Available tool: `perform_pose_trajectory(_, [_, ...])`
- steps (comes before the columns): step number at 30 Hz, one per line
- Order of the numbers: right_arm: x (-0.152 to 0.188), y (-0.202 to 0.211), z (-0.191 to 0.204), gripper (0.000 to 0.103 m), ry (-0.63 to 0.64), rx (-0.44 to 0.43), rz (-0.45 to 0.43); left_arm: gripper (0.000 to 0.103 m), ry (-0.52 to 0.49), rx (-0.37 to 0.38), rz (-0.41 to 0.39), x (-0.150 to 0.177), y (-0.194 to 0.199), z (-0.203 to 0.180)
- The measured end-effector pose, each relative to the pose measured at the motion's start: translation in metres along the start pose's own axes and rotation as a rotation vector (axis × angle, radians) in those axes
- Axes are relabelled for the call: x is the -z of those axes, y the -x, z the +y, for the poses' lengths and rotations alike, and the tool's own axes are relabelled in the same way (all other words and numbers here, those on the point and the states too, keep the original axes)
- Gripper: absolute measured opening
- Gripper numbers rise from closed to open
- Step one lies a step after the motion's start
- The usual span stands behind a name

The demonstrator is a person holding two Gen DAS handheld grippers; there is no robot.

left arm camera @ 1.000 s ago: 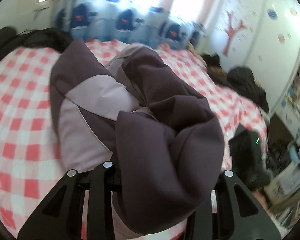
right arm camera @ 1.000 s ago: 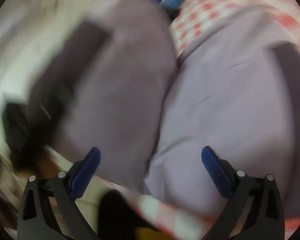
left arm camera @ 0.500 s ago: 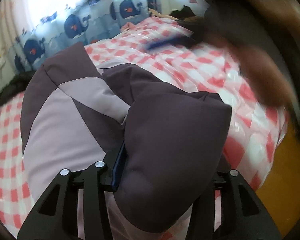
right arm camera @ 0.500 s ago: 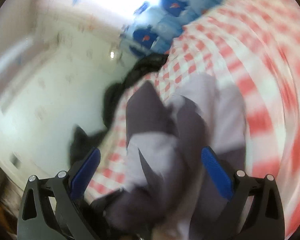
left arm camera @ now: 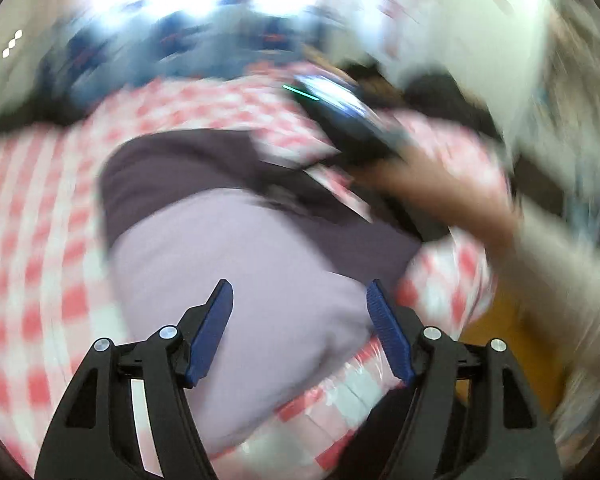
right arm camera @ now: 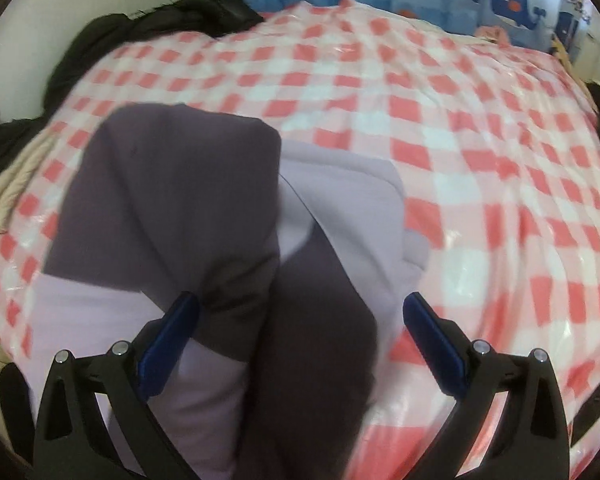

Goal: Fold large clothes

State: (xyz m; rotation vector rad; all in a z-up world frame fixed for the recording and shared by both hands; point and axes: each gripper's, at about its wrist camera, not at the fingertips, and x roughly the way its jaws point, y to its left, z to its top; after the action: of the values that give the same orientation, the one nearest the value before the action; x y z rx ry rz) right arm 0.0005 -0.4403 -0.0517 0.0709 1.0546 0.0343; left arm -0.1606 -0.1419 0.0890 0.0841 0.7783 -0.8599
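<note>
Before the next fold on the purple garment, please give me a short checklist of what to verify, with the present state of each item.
1. Left gripper released: ok; its jaws have just been opening, nothing pinched.
2. Right gripper free: ok; jaws apart over the garment.
3. Garment fully on the checked cover: ok.
4. Fold neat: not ok; dark sleeve parts lie bunched over the lilac body.
5. Black clothes clear of the garment: ok.
6. Left view sharp enough to aim: not ok, blurred.

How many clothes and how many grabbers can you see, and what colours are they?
Purple clothes: 1, the jacket lying on the checked cover
Black clothes: 1, a pile at the far edge
Grabbers with blue pads: 2, left gripper and right gripper
Total: 4
</note>
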Motion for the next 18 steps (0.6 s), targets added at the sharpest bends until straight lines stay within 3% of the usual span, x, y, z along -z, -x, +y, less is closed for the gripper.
perform_pose_trajectory(1, [-0.004, 0.002, 0.003, 0.097, 0.007, 0.011, 0.003, 0.070, 0.134, -0.004, 0.000, -0.005, 0.002, 0.037])
perform_pose_trajectory(3, [-0.003, 0.003, 0.006, 0.097, 0.026, 0.050, 0.007, 0.072, 0.281, 0.011, 0.022, -0.009, -0.010, 0.087])
perform_pose_trajectory(7, [0.005, 0.021, 0.020, 0.097, 0.031, 0.102, 0.009, 0.072, 0.495, 0.084, 0.133, 0.000, -0.069, 0.154])
perform_pose_trajectory(10, [0.014, 0.019, 0.015, 0.097, -0.019, 0.091, 0.006, 0.093, 0.591, 0.185, 0.159, 0.007, -0.104, 0.168])
perform_pose_trajectory(12, [0.023, 0.015, 0.005, 0.097, -0.111, 0.012, 0.008, 0.096, 0.586, 0.158, 0.175, 0.005, -0.117, 0.163])
perform_pose_trajectory(14, [0.031, 0.010, -0.004, 0.097, -0.195, -0.045, -0.002, 0.096, 0.485, 0.098, 0.190, -0.005, -0.118, 0.145])
perform_pose_trajectory(18, [0.056, 0.000, -0.010, 0.098, -0.362, -0.183, -0.077, 0.093, 0.281, 0.003, 0.140, -0.008, -0.096, 0.107])
